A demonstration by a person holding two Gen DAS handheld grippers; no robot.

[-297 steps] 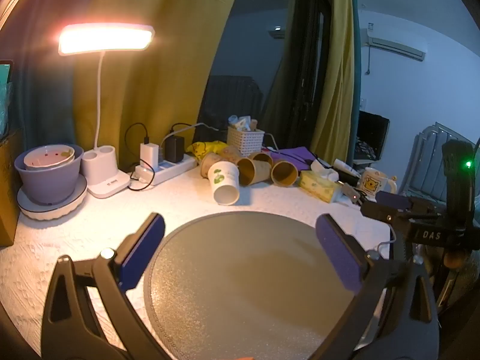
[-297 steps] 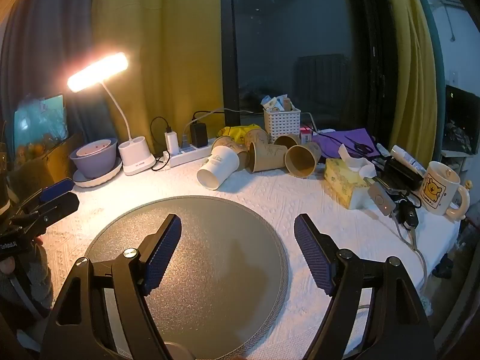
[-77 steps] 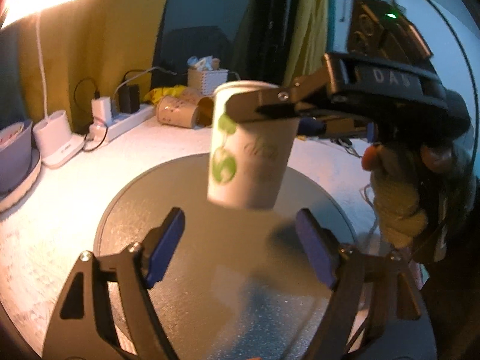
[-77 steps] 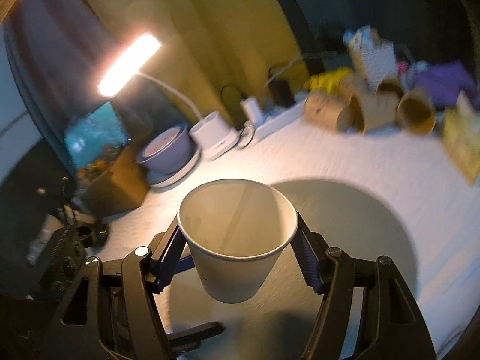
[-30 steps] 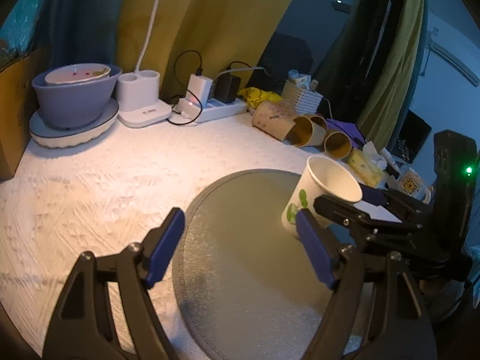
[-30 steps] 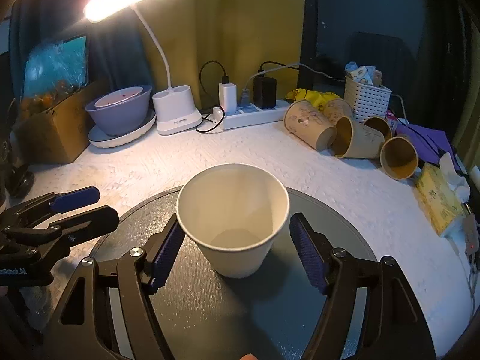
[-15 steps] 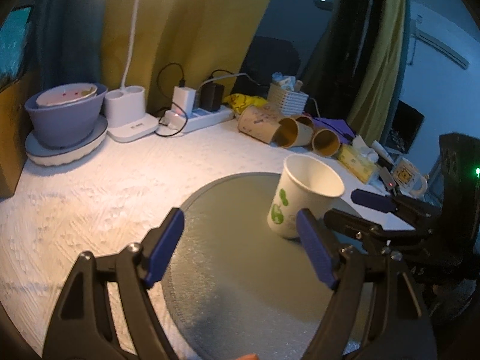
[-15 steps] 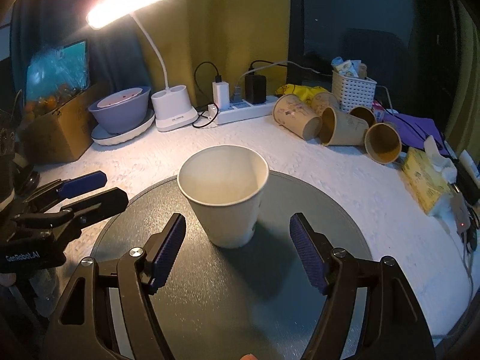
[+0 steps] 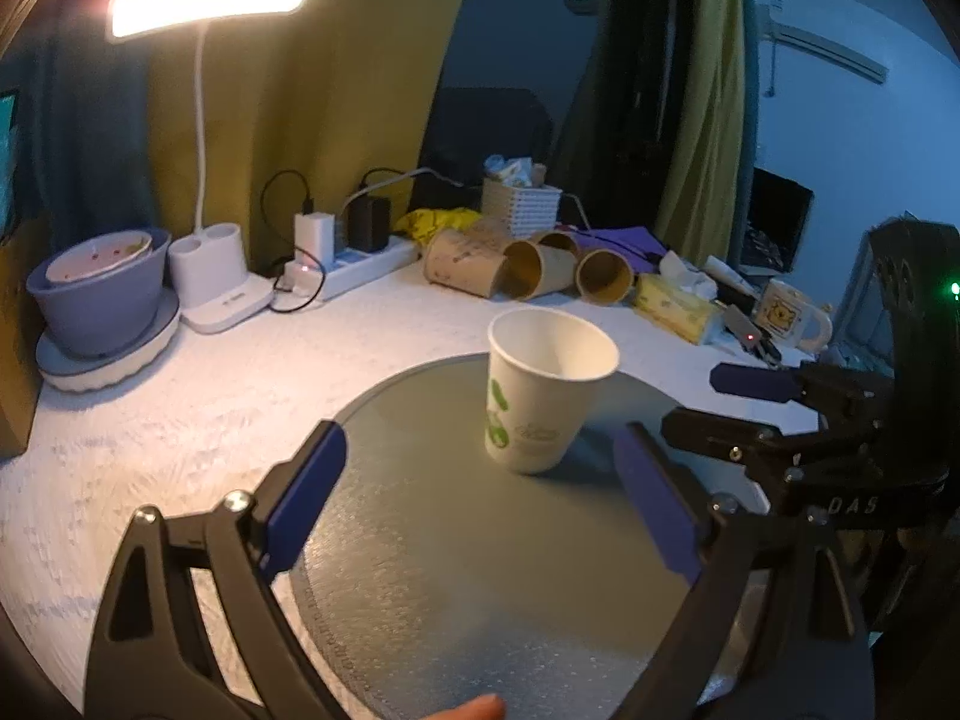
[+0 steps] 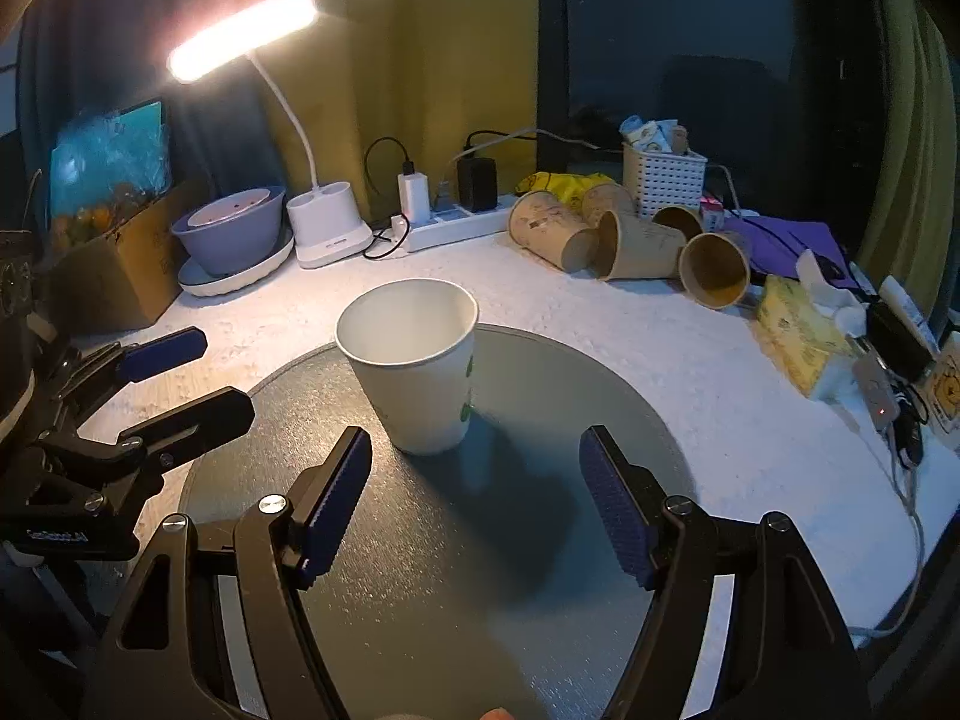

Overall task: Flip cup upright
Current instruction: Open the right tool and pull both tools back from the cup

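White paper cup (image 10: 414,372) with green print: upright, mouth up, on the round grey mat (image 10: 480,570), free of both tools.

Right tool (image 10: 474,504): spread wide, blue pads (image 10: 615,516) apart, nothing between them. Cup just ahead of the tips, slightly toward the left pad, not touching either.

Left tool (image 9: 480,498): also spread wide, pads (image 9: 300,498) empty. Cup (image 9: 543,390) ahead and a little toward the right pad, clear of both.

From the left wrist view, right tool (image 9: 720,402) off to the right of the cup, tips pointing toward it, near but apart. From the right wrist view, left tool (image 10: 198,375) off to the left of the cup, tips likewise near the mat's edge, apart from the cup.

Beyond the cup, farther along the white bench (image 10: 690,360): 4 brown paper cups (image 10: 636,246) lying on their sides. Past them, a white basket (image 10: 663,180). Ahead and left: lit desk lamp (image 10: 240,36) on a white base, power strip (image 10: 456,225) with chargers, purple bowl (image 10: 231,234) on a plate. Ahead and right: yellow tissue pack (image 10: 792,342).
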